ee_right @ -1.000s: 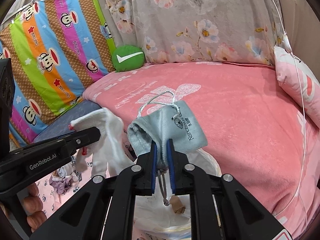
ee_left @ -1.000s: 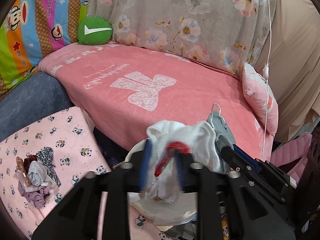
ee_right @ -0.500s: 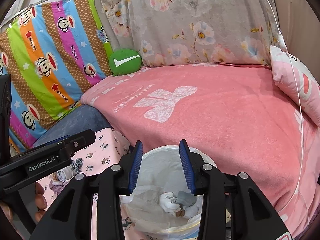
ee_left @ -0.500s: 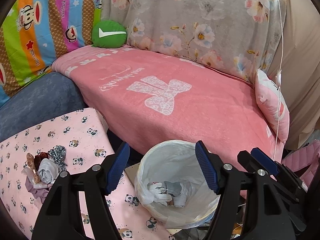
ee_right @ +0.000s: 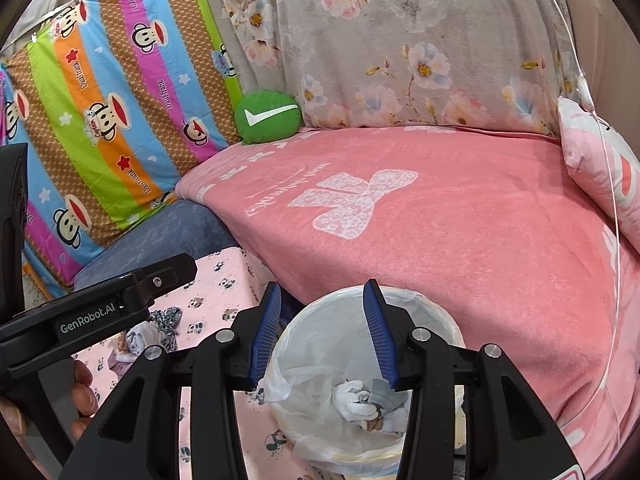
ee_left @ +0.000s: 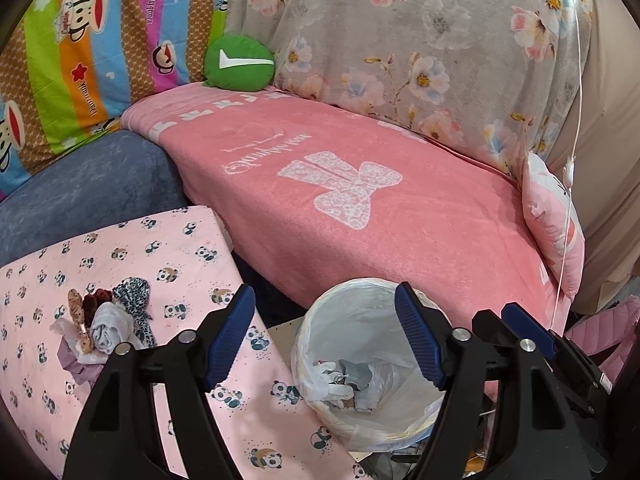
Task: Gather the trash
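Observation:
A white bin lined with a plastic bag [ee_left: 320, 320] [ee_right: 440, 312] stands in front of the pink bed. Inside lie a white glove [ee_left: 332, 380] [ee_right: 352, 400] and a grey pouch [ee_left: 356, 372] [ee_right: 386, 394]. My left gripper [ee_left: 324, 340] is open and empty, above the bin's near rim. My right gripper [ee_right: 322, 334] is open and empty, over the bin. A small pile of hair ties and cloth scraps [ee_left: 108, 324] [ee_right: 148, 336] lies on the panda-print surface [ee_left: 120, 256] to the left.
The pink blanket [ee_left: 360, 184] covers the bed behind the bin. A green cushion [ee_left: 240, 64] and a striped monkey-print cover [ee_left: 80, 60] are at the back left. A pink pillow [ee_left: 556, 224] and a hanging white cord [ee_left: 570, 168] are at the right.
Both grippers opened and let go: the white glove and the grey pouch dropped into the bin. Both grippers have since drawn back a little.

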`<state>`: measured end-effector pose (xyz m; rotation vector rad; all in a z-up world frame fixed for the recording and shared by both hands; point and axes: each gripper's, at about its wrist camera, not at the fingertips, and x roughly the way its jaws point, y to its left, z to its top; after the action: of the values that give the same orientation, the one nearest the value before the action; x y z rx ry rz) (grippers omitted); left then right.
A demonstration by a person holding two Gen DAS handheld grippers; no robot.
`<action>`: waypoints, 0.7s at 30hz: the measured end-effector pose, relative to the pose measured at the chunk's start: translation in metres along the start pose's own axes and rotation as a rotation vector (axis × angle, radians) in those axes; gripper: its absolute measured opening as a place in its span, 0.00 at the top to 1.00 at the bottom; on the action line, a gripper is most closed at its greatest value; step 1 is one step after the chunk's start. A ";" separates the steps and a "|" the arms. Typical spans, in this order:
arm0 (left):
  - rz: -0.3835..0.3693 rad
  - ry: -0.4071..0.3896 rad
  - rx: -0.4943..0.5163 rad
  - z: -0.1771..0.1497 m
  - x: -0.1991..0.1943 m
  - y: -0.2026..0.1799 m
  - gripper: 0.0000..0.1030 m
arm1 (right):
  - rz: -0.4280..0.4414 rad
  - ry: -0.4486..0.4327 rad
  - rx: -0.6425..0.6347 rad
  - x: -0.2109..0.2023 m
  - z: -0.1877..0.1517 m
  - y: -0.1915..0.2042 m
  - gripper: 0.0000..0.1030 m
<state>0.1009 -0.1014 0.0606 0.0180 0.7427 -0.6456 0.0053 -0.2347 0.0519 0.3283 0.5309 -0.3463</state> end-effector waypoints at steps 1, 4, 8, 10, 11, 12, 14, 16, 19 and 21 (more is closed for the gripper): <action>0.006 0.001 -0.007 -0.001 -0.001 0.004 0.27 | 0.002 0.002 -0.004 0.001 0.000 0.003 0.57; 0.018 0.007 -0.036 -0.004 -0.003 0.017 0.25 | 0.015 0.012 -0.016 0.003 -0.002 0.011 0.57; 0.044 0.009 -0.067 -0.008 -0.005 0.036 0.25 | 0.031 0.024 -0.038 0.007 -0.006 0.026 0.57; 0.056 0.010 -0.086 -0.010 -0.006 0.047 0.25 | 0.041 0.032 -0.050 0.010 -0.008 0.035 0.57; 0.064 0.010 -0.097 -0.010 -0.007 0.053 0.25 | 0.044 0.035 -0.052 0.011 -0.008 0.038 0.57; 0.073 0.010 -0.107 -0.011 -0.008 0.058 0.25 | 0.049 0.039 -0.057 0.013 -0.009 0.043 0.57; 0.088 0.008 -0.128 -0.012 -0.010 0.070 0.25 | 0.057 0.047 -0.067 0.015 -0.011 0.052 0.57; 0.106 0.007 -0.147 -0.013 -0.011 0.082 0.25 | 0.069 0.059 -0.078 0.020 -0.014 0.063 0.57; 0.130 0.006 -0.173 -0.015 -0.014 0.100 0.25 | 0.082 0.073 -0.090 0.025 -0.018 0.075 0.57; 0.146 0.009 -0.189 -0.017 -0.015 0.112 0.25 | 0.094 0.084 -0.099 0.030 -0.020 0.085 0.56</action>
<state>0.1439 0.0012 0.0343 -0.0978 0.8008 -0.4348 0.0548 -0.1578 0.0376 0.2720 0.6113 -0.2151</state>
